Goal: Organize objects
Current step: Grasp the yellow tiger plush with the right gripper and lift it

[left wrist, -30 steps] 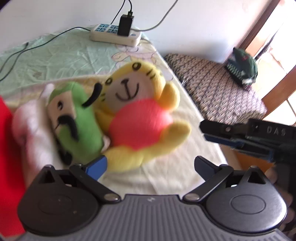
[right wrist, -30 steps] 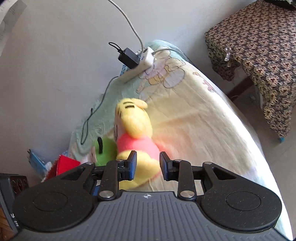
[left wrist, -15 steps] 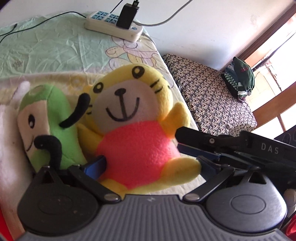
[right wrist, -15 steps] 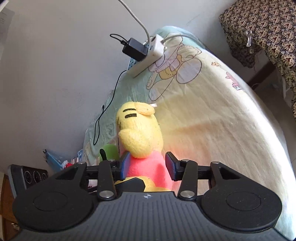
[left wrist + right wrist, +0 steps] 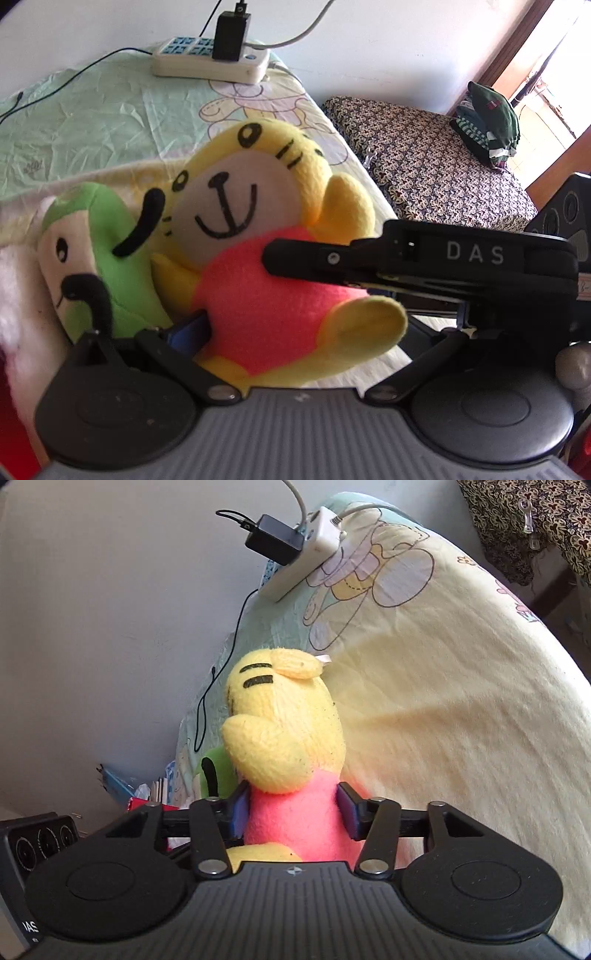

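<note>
Green plush [image 5: 110, 258] lies at left on the bedsheet [image 5: 92, 122], touching the yellow bear plush [image 5: 266, 236] beside it. Left gripper [image 5: 295, 328]: fingers wide apart around the bear's lower body. Right gripper [image 5: 291, 810]: fingers pressed on the bear's pink torso from both sides.

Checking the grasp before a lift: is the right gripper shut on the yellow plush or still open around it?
Shut on it, apparently: the right gripper has a finger against each side of the yellow plush's pink belly. How firmly it presses, cannot tell.
</note>
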